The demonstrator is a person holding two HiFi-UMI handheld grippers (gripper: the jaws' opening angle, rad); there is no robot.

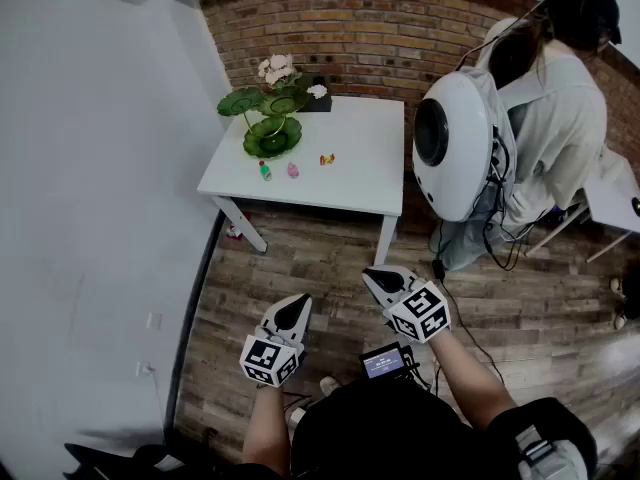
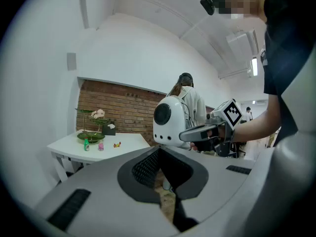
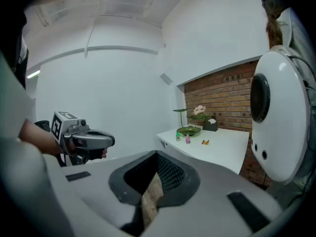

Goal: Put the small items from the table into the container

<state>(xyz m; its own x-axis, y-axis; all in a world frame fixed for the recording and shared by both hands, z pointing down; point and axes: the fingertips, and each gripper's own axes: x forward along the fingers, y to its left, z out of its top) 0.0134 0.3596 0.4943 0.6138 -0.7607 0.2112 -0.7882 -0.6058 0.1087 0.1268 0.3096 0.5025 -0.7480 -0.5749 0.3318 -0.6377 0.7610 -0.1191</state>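
Head view showed one green bottle, one pink bottle and one candy on the bench, with the left tongs and right tongs both closed, empty.

Three small items are lined up on the white table, near its front edge. A green bottle and a pink bottle are set upright, close together. A red-yellow wrapped candy is laid farther right. The green leaf-shaped tiered dish is placed just behind them.
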